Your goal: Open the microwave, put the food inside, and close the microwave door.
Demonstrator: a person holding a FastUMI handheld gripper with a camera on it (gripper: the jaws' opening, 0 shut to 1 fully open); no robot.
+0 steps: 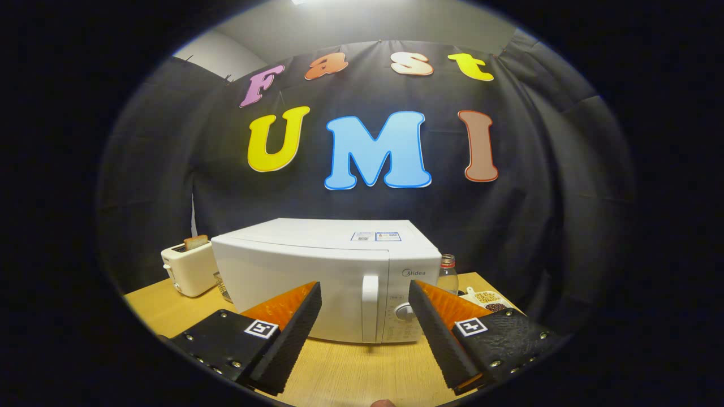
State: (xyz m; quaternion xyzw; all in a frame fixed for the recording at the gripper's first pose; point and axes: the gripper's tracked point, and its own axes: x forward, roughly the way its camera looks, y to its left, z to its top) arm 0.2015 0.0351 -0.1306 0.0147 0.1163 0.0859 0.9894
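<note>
Gripper (365,294) fingers spread apart, holding nothing; just ahead sits one closed microwave (322,277), with one toaster (186,268) and one bottle (447,274) flanking it.

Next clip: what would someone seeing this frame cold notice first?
The white microwave stands on the wooden table, door shut, its handle just beyond the gap between the fingers. The gripper is open, holding nothing. A toaster with bread in it sits left of the microwave; a bottle and a dish of beans sit to its right.
</note>
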